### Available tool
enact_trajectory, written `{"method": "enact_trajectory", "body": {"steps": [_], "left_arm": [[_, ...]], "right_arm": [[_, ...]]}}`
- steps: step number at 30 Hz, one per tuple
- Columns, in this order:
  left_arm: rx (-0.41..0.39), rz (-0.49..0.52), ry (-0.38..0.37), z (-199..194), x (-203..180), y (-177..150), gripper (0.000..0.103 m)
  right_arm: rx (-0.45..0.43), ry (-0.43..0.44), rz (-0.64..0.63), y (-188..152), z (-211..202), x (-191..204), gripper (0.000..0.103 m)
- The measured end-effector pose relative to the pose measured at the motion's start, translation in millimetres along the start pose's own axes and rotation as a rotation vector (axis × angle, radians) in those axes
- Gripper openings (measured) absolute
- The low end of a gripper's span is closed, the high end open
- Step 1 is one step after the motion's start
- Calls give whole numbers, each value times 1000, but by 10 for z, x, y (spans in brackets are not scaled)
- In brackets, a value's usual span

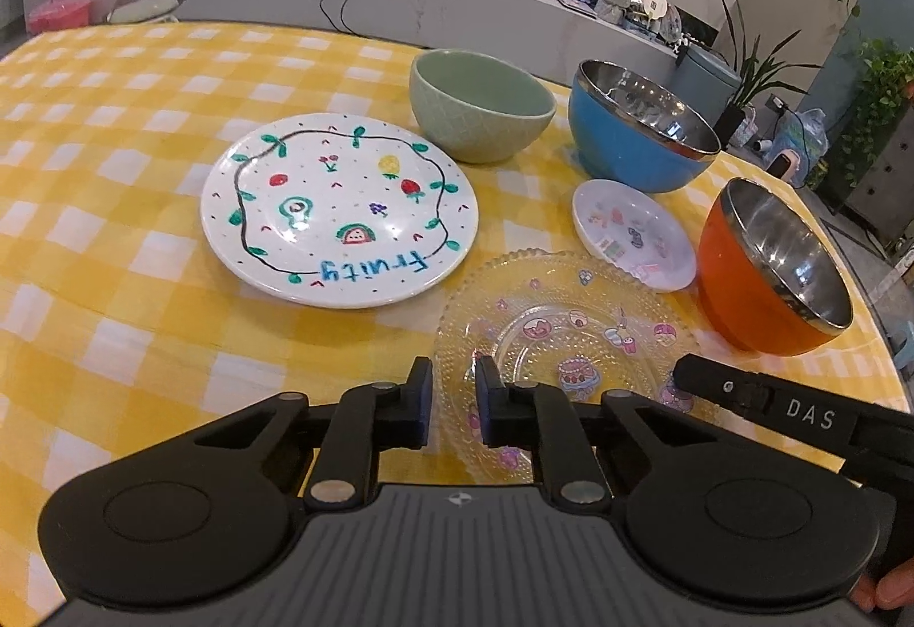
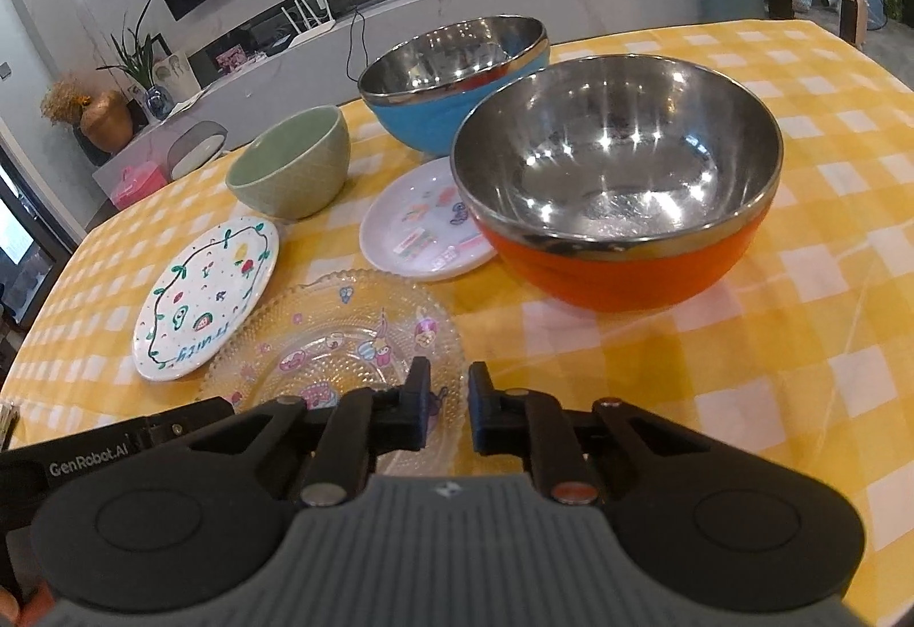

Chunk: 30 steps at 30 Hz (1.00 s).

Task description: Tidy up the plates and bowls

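Nothing stacked yet: 3 plates and 3 bowls sitting separate on yellow checked tablecloth (image 1: 114,181). Left gripper (image 1: 454,407) and right gripper (image 2: 445,412) at near rim of glass plate (image 1: 560,335), jaws nearly closed with a small gap, no visible grip. All sorting left.

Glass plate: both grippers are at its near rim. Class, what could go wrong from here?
1. The left gripper and right gripper both sit at the glass plate's beaded rim with jaws narrowly apart; the thin, slick edge could slip out on lifting.
2. The small plate lies right at its far rim and the orange bowl is close; sliding or tilting the glass could knock them.
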<state>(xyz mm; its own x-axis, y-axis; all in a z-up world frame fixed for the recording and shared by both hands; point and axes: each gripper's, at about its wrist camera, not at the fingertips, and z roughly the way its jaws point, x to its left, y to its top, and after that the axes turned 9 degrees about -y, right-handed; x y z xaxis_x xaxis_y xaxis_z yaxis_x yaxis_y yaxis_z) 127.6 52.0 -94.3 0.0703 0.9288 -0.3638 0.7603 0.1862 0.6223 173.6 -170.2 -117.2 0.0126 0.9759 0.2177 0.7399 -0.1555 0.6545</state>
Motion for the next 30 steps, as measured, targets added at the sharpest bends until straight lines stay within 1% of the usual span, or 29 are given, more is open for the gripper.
{"method": "enact_trajectory", "body": {"steps": [7,10,17,20,24,30], "left_arm": [[4,-36,13,-115,33,-10,16],[-3,-31,29,-198,2,0,16],[8,-39,79,-460,-40,0,16],[2,-44,98,-602,-38,-12,16],[-8,-58,128,-789,-4,-75,16],[5,-85,167,-980,53,-206,16]], "right_arm": [[11,23,14,15,-82,-9,9],[20,39,26,12,-129,-5,9],[40,81,43,-40,-304,34,9],[62,107,50,-77,-382,58,9],[112,148,60,-178,-464,100,9],[170,181,30,-388,-590,218,9]]}}
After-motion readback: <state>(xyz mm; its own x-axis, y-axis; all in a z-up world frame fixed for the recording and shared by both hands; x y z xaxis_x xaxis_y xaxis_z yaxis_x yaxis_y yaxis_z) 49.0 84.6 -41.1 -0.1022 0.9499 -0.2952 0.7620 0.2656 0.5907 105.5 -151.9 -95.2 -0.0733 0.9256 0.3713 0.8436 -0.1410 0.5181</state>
